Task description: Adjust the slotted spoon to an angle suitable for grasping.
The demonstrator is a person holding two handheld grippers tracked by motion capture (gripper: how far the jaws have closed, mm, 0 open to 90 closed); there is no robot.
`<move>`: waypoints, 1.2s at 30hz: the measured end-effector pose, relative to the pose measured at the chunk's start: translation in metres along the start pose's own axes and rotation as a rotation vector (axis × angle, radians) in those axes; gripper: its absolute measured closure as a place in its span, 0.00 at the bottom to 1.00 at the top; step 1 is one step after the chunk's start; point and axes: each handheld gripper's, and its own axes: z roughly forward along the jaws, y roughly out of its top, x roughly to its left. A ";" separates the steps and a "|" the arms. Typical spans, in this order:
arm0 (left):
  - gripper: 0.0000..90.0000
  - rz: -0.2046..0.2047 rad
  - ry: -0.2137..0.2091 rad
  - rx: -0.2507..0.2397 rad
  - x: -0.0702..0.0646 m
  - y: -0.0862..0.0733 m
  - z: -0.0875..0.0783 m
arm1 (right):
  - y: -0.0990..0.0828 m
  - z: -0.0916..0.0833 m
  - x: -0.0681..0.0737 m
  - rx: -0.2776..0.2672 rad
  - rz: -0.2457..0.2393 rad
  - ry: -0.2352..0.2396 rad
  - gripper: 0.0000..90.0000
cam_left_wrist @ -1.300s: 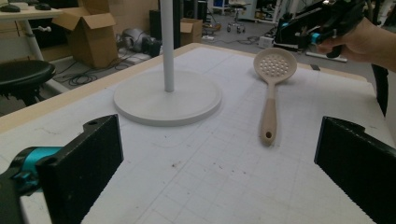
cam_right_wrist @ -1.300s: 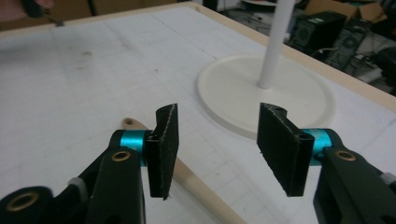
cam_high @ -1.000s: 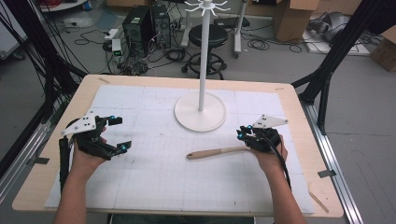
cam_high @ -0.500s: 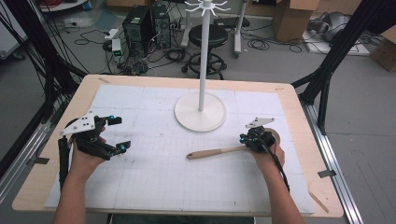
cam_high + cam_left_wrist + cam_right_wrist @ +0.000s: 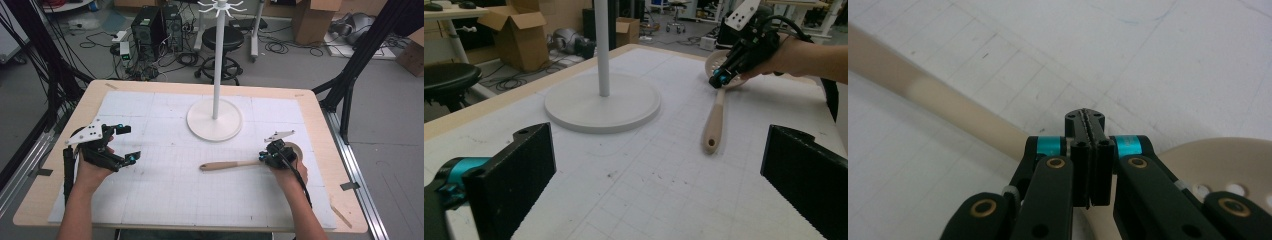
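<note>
A wooden slotted spoon point(image 5: 230, 164) lies on the white gridded mat point(image 5: 165, 200), handle to the left and bowl at the right. My right gripper point(image 5: 263, 159) points down at the spoon's neck, where handle meets bowl. In the right gripper view its jaws point(image 5: 1085, 120) stand shut pad to pad with nothing between them, and the spoon point(image 5: 948, 105) passes just beneath the tips. My left gripper point(image 5: 128, 143) rests open at the mat's left side, far from the spoon. Between its wide black jaws point(image 5: 659, 185) I see the spoon point(image 5: 715, 120) and the right gripper point(image 5: 716, 80).
A white stand with a round base point(image 5: 215, 120) and a tall pole topped by hooks point(image 5: 220, 6) rises at the mat's far middle, seen also as the base point(image 5: 601, 102). The mat lies on a wooden table point(image 5: 320, 120). Boxes, cables and a stool fill the floor beyond.
My right gripper has tipped down onto the spoon's neck and its jaws have come together. The spoon and the left gripper have stayed put.
</note>
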 end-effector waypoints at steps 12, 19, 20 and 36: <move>0.02 0.002 0.001 0.001 0.000 0.000 0.000 | -0.005 -0.011 0.013 -0.058 -0.008 0.054 1.00; 0.02 0.002 0.004 -0.003 0.001 0.000 -0.001 | 0.029 -0.022 0.057 -0.180 -0.144 0.193 1.00; 0.02 0.004 0.005 -0.005 0.000 0.001 -0.001 | 0.032 -0.021 0.063 -0.189 -0.149 0.217 1.00; 0.02 0.003 0.008 -0.014 0.001 0.002 -0.004 | 0.044 0.008 0.106 -0.136 -0.241 0.339 1.00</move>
